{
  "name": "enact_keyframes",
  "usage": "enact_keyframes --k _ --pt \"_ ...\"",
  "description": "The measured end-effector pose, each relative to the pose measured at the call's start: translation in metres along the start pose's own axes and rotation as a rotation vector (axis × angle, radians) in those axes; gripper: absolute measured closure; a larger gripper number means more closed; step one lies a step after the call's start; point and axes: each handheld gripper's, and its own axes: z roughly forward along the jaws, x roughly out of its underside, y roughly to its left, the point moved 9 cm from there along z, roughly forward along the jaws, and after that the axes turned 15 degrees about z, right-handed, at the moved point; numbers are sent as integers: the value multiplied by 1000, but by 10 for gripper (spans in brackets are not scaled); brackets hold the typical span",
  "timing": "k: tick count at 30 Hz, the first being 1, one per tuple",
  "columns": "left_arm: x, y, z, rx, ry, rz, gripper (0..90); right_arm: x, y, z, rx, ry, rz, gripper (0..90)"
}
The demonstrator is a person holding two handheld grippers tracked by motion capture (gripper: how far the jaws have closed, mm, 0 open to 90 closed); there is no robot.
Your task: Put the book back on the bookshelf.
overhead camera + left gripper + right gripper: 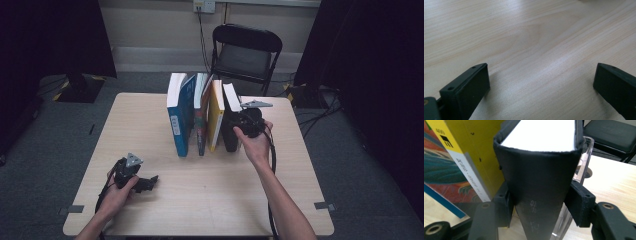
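Note:
A row of upright books stands at the table's middle back. The black book is at the row's right end, spine toward me, white page block on top. My right gripper is shut on it, one jaw against each cover low on the spine. A yellow book leans right beside the black one. My left gripper lies on the table at the front left, jaws open over bare wood.
Left of the yellow book stand a colourful book and a blue-and-white one. A clear plastic bookend sits against the black book's far side. A black folding chair stands behind the table.

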Motion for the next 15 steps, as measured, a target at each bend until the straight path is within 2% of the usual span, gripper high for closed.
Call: enact_keyframes --k 3,6,9,15 --pt "0 0 0 0 1 1 1 0 0 4 11 2 -3 433" --pt "0 0 0 0 0 0 1 -1 1 7 17 2 15 438" --pt "0 0 0 0 0 0 1 -2 0 6 47 -8 29 469" --pt "0 0 0 0 1 1 1 -6 -1 4 106 -29 94 507"
